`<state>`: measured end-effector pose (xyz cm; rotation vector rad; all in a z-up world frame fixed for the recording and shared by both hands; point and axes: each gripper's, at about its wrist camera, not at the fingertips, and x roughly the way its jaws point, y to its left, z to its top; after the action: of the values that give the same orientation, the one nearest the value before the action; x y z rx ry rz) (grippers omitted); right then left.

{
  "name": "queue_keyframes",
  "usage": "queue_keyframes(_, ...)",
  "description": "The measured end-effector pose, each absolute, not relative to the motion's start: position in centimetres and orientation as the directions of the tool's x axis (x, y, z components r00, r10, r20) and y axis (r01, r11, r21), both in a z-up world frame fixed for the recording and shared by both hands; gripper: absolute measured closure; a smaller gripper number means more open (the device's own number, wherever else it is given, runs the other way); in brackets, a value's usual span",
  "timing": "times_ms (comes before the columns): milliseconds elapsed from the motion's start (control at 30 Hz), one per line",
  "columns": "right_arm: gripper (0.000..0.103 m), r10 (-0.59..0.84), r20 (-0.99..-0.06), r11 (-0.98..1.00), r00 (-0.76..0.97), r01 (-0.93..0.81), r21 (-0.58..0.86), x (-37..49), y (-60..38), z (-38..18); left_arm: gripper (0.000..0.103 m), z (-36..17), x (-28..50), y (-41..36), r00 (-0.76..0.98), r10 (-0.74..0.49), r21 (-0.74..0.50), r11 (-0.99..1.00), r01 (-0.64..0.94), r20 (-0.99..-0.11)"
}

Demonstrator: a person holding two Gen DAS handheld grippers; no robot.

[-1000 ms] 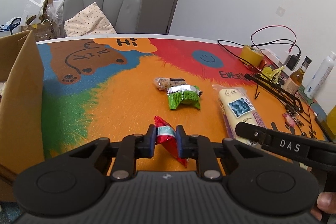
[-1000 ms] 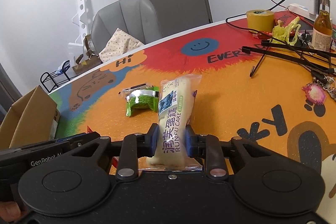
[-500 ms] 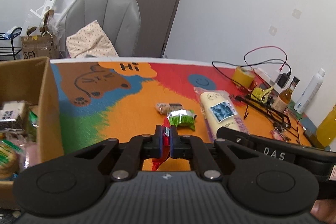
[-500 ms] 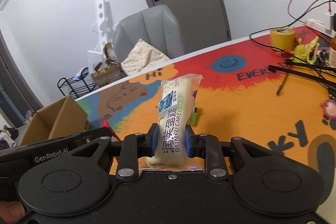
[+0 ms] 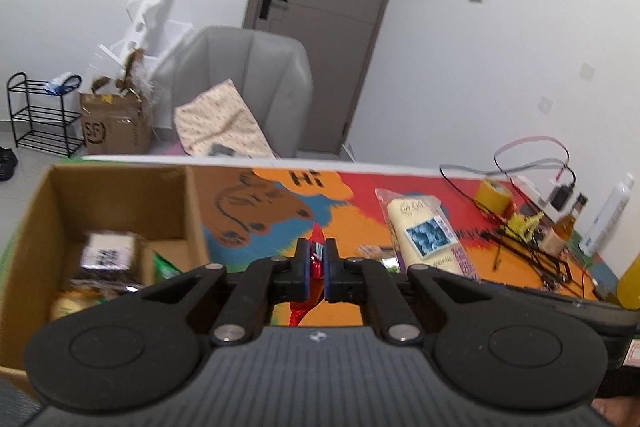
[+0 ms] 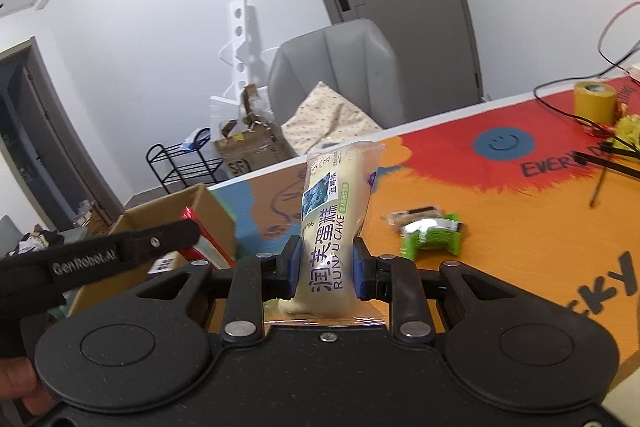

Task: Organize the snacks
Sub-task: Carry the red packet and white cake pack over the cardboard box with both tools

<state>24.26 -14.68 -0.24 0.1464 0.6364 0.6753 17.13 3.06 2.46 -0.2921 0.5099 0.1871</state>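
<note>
The fingers [image 5: 305, 263] of the left gripper [image 5: 316, 263] are pinched tight on a thin red snack packet [image 5: 316, 259], which shows at the centre of the left wrist view with its crinkled tail hanging below; the fingers [image 6: 291, 269] of the right gripper [image 6: 326, 269] are clamped on the lower part of a long cream cake roll in clear wrap [image 6: 336, 223], standing upright at the centre of the right wrist view. The open cardboard box [image 5: 196, 211], already holding several snacks, sits at the left of the left wrist view on the colourful worktop [image 6: 500, 223]. A green packet [image 6: 432, 235] and a small wrapped bar [image 6: 412, 215] lie loose at the right of centre. The likely trouble: the tall roll is held near one end, so it could swing or slide in its slick wrap, and two grippers heading for one box could collide at its rim.
</note>
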Motion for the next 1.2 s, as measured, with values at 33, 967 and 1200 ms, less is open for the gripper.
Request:
queue_keyframes(33, 0.079, 0.629, -0.498, 0.774, 0.597, -0.545, 0.324, 24.1, -14.3, -0.1, 0.098, 2.8, 16.8, 3.4, 0.86, 0.113, -0.227, 0.94, -0.254, -0.498)
queue_keyframes(967, 0.079, 0.69, -0.487, 0.703, 0.536, -0.656, 0.275, 20.0, -4.4, 2.1, 0.094, 4.0, 10.8, 14.7, 0.839, 0.263, -0.272, 0.863, -0.425, -0.477)
queue_keyframes(1200, 0.079, 0.714, -0.489, 0.676, 0.501, -0.676, 0.295, 19.9, -2.1, 2.2, 0.094, 3.4, 10.1, 16.0, 0.83, 0.262, -0.29, 0.85, -0.441, -0.493)
